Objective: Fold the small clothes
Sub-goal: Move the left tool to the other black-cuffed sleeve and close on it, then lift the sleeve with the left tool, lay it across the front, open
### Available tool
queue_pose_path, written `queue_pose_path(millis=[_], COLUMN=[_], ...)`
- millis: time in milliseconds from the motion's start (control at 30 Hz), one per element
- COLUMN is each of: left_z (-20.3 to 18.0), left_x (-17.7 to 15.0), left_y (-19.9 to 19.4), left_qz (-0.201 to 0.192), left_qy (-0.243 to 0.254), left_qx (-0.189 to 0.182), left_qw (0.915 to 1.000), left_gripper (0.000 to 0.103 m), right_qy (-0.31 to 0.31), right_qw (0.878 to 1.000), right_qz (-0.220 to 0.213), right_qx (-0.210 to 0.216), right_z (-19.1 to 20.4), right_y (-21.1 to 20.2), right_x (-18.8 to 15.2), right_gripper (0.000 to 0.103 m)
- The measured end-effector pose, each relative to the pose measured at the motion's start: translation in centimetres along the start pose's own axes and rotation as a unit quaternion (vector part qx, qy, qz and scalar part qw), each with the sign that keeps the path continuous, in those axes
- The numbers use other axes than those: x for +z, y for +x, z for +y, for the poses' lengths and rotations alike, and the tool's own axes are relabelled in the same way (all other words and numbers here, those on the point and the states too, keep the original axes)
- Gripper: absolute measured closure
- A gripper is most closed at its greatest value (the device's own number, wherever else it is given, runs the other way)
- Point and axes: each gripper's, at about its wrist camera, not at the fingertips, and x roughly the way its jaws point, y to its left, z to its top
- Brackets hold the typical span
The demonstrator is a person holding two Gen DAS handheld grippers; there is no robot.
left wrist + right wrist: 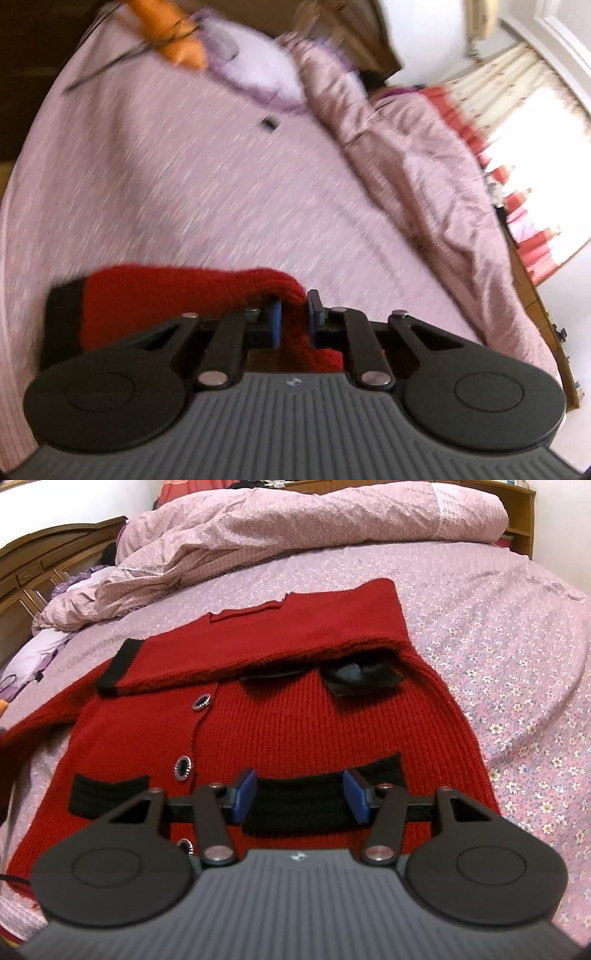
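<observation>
A red knit cardigan [295, 720] with black pocket bands and dark jewelled buttons [183, 767] lies front-up on the pink flowered bedsheet [498, 635]. One sleeve is folded across its chest, black cuff [116, 664] at the left. In the left wrist view my left gripper [294, 319] is shut on a fold of the other red sleeve [177, 299], whose black cuff [62, 314] hangs to the left above the sheet. My right gripper [301, 794] stands open over a black pocket band [299, 805], its blue pads [245, 794] apart and gripping nothing.
A crumpled pink duvet [277, 528] is heaped along the far side of the bed, with a lilac pillow [255, 66] and a wooden headboard [48, 561] beyond. A small black item [269, 123] lies on the sheet. An orange object [173, 33] sits near the pillow.
</observation>
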Motion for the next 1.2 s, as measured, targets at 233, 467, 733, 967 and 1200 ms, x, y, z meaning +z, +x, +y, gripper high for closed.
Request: queue_pose_path(millis=[233, 467, 733, 967, 1200], left_z=[-5.8, -13.2, -18.8, -21.4, -22.6], left_x=[3.5, 3.3, -2.4, -7.8, -12.9], left_y=[0.0, 0.0, 0.2, 0.8, 2.1], left_qz=[-0.034, -0.038, 0.012, 0.056, 0.110], left_qy=[0.060, 0.129, 0.170, 0.211, 0.257], left_qx=[-0.056, -0.122, -0.174, -0.194, -0.208], left_qw=[0.9960, 0.9834, 0.9699, 0.9564, 0.9374], left_gripper=[0.089, 0.089, 0.089, 0.089, 0.089], right_qy=[-0.008, -0.012, -0.011, -0.005, 0.003], right_qw=[1.000, 1.000, 1.000, 1.000, 1.000], right_qz=[-0.006, -0.009, -0.012, -0.018, -0.019], right_qx=[0.003, 0.002, 0.002, 0.003, 0.002], right_z=[0.3, 0.4, 0.2, -0.1, -0.7], right_y=[-0.2, -0.3, -0.4, -0.7, -0.6], right_x=[0.1, 0.1, 0.1, 0.2, 0.7], right_gripper=[0.048, 0.048, 0.048, 0.048, 0.048])
